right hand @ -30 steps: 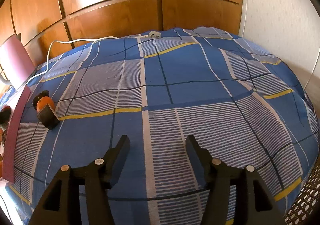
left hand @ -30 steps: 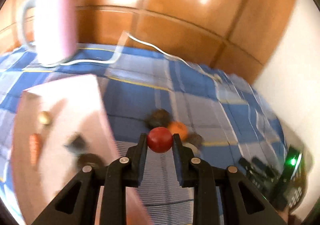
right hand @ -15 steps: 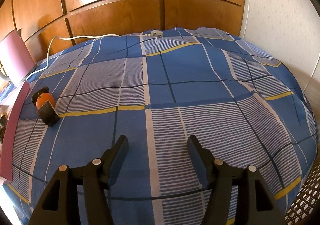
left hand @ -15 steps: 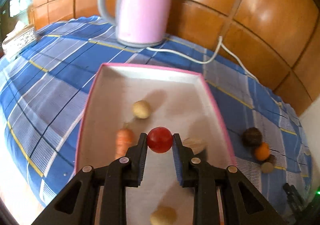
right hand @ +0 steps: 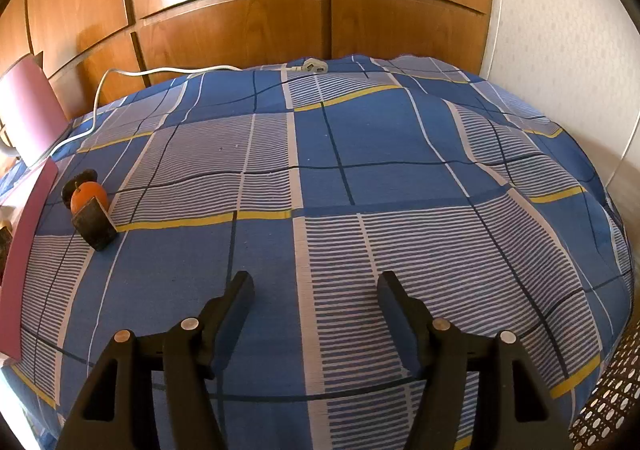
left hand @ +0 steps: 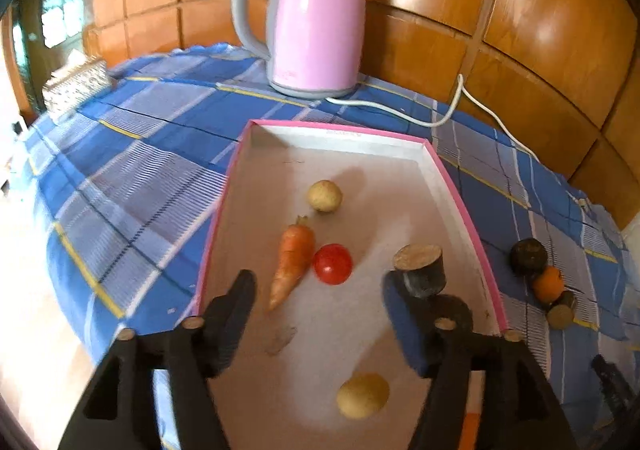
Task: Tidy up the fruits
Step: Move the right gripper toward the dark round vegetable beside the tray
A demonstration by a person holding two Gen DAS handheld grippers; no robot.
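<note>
In the left wrist view a pink-rimmed box [left hand: 456, 194] holds a small red tomato [left hand: 332, 264] lying beside a carrot [left hand: 292, 262], two pale round pieces [left hand: 325, 195] [left hand: 362, 396] and a dark stub with a cut top [left hand: 420, 274]. My left gripper [left hand: 318, 296] hovers over the box with its jaws opening wide and nothing between them; the tomato lies free just beyond. Right of the box, an orange [left hand: 547, 284] and dark pieces [left hand: 528, 256] sit on the cloth. My right gripper [right hand: 316, 290] hangs over bare cloth, jaws opening, empty. The orange [right hand: 89, 192] shows at its far left.
A pink kettle [left hand: 312, 18] stands behind the box, its white cord [left hand: 404, 114] trailing right to a plug [right hand: 314, 66]. A patterned box [left hand: 76, 84] sits at the far left edge. Wood panels back the blue checked table [right hand: 360, 178]. A perforated basket [right hand: 608, 410] shows at bottom right.
My left gripper swung from the cloth over to the pink box with the tomato in it, then opened; the tomato now lies in the box by the carrot. The right gripper stayed put, its jaws slightly wider.
</note>
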